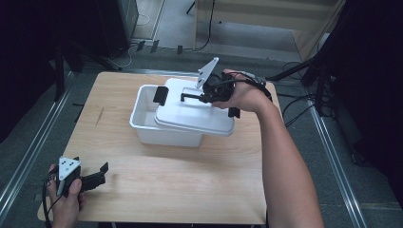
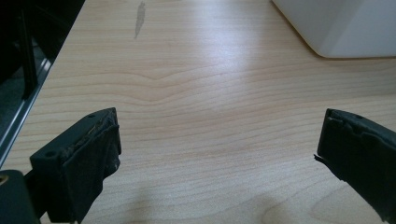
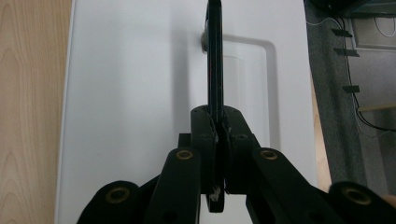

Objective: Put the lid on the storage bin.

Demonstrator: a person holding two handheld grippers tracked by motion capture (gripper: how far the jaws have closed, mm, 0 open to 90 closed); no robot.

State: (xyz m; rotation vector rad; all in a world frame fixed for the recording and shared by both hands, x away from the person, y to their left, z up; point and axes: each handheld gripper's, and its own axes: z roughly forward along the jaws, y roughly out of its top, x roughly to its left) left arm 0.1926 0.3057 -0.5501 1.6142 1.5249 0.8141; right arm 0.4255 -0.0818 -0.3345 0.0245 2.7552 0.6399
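the lid sits askew on the white bin, shifted right, at the table's far middle. the right gripper has clenched on the lid's black handle. the left gripper rests at the near left corner, jaws spread wide, gripping nothing.

Lid smooth white plastic; handle matt black; table pale wood grain, slight sheen.
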